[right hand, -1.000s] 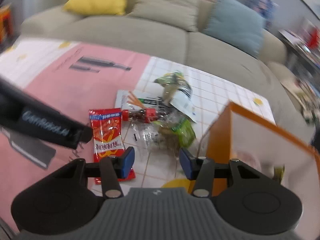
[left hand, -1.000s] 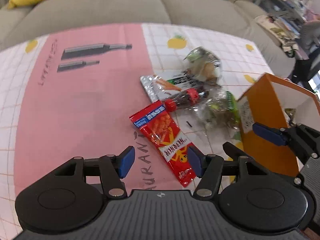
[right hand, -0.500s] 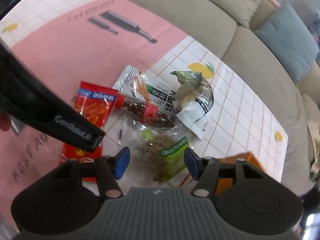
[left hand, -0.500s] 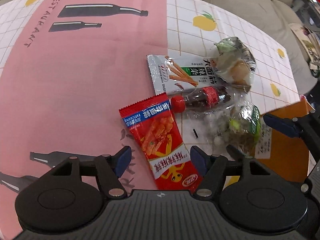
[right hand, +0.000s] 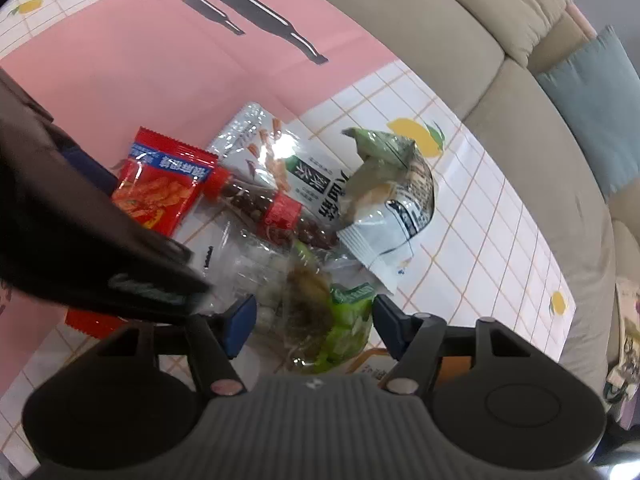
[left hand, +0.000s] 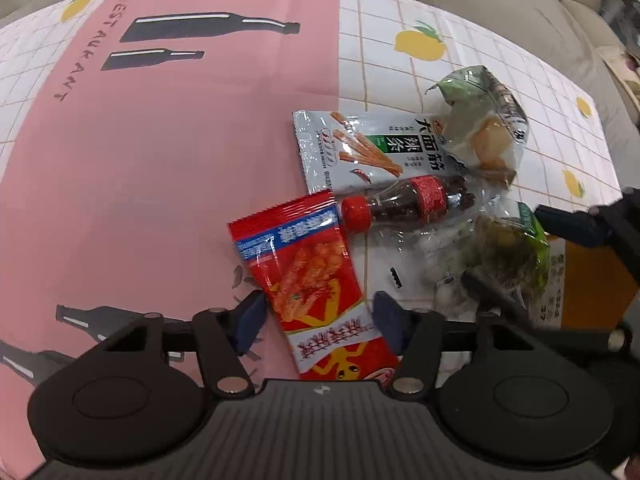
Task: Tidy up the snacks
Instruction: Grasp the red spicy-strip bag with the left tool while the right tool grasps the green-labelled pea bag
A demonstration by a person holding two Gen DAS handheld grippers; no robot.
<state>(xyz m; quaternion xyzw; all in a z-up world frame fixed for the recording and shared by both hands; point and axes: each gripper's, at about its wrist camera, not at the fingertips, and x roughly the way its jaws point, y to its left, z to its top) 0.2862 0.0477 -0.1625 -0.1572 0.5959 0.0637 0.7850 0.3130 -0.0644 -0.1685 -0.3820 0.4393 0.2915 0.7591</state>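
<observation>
While pointing steeply down at the tablecloth (left hand: pixel 160 152), the left gripper (left hand: pixel 318 320) is straddling the lower part of the red snack packet (left hand: pixel 308 276), its blue pads standing on either side of the wrapper; its jaws have just been closing, and whether the pads are pressing the packet yet cannot be told. The right gripper (right hand: pixel 312 320) is hovering over the green-and-clear bag (right hand: pixel 320 320), with that bag lying between its half-spread jaws and the pads showing a gap to it. Seen from the right wrist, the left gripper's dark body is crossing in front of the red packet's lower end.

Taking the red snack packet as landmark: touching its upper right corner, a small cola-shaped bottle (left hand: pixel 404 204) with a red cap is lying on its side. Just beyond the bottle, a silvery white packet (left hand: pixel 360 152) printed with orange sticks is lying flat. Farther right, a crumpled green-topped pouch (left hand: pixel 484 128) is resting partly on it. Right of the packet, past the green bag, an orange box (left hand: pixel 592 284) is standing at the table's edge. A beige sofa (right hand: pixel 440 40) is sitting beyond everything.
</observation>
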